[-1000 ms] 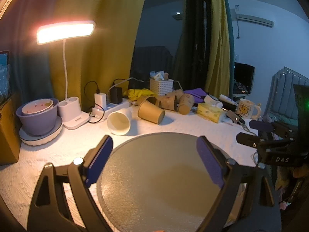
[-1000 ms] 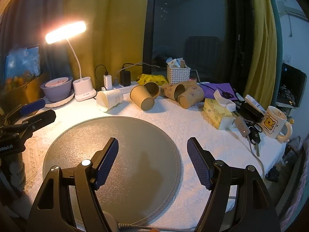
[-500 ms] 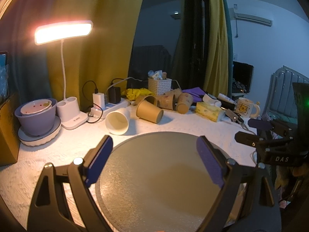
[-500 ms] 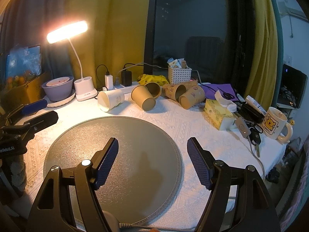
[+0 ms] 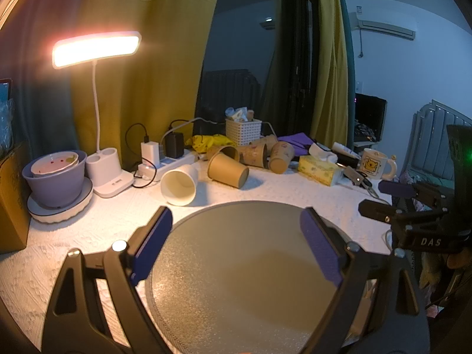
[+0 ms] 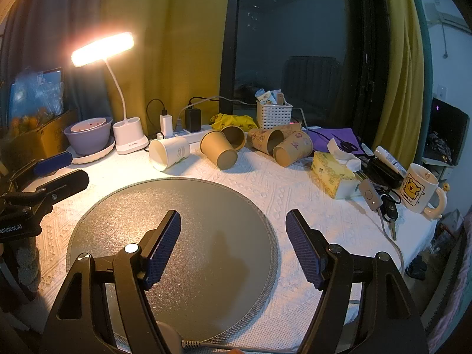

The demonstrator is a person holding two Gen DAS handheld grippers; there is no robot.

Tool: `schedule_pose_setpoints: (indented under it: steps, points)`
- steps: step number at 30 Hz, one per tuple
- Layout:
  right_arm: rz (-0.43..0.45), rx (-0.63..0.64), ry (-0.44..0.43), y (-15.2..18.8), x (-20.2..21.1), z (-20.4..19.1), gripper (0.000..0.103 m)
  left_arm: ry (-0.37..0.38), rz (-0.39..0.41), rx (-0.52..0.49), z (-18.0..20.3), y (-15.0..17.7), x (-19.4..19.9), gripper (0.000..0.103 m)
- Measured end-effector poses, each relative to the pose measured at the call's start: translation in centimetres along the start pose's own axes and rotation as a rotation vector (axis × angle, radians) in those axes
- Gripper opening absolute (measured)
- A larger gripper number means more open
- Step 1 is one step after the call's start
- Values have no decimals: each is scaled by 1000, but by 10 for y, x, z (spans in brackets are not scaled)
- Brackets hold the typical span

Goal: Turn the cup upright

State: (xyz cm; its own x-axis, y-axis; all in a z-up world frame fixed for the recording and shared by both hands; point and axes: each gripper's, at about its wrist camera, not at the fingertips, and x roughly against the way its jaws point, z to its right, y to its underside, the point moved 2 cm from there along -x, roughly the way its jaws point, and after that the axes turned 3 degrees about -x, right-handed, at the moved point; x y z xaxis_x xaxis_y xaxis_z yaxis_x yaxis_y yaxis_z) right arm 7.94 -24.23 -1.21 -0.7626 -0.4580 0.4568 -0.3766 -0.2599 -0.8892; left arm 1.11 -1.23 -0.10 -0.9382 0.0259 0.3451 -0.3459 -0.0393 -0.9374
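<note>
A white paper cup [image 5: 179, 188] lies on its side beyond the round grey mat [image 5: 244, 268], mouth toward me; it also shows in the right wrist view [image 6: 168, 153]. A brown paper cup [image 5: 227, 170] lies on its side beside it, also in the right wrist view [image 6: 219, 149]. Several more brown cups [image 6: 278, 144] lie behind. My left gripper [image 5: 236, 221] is open and empty above the mat. My right gripper [image 6: 233, 221] is open and empty above the mat. Each gripper shows at the edge of the other's view.
A lit desk lamp [image 5: 96, 47] with white base, a purple bowl [image 5: 54, 177] on a plate, and a power strip [image 5: 168, 165] stand at the back left. A white basket [image 6: 273, 114], tissue box [image 6: 333, 174], keys [image 6: 388, 206] and a bear mug [image 6: 419, 188] sit to the right.
Both grippers have drifted slightly; the views shift a little. Jaws stay open and nothing on the table has moved.
</note>
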Motion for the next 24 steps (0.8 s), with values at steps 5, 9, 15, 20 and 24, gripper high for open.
schedule_pose_setpoints:
  steps: [5,9,15,20,24]
  points:
    - [-3,2,-1,0,0,0,76,-1,1,1,1,0,1,89]
    - [-1,1,0,0,0,0,76,-1,2,0,1,1,2,89]
    - [-1,3,-1,0,0,-1,76,-1,1,1,1,1,1,89]
    - [-1,2,0,0,0,-1,76,-1,2,0,1,1,1,89]
    - [0,2,-1,-1,-1,-1,76,-1,1,0,1,1,1,89]
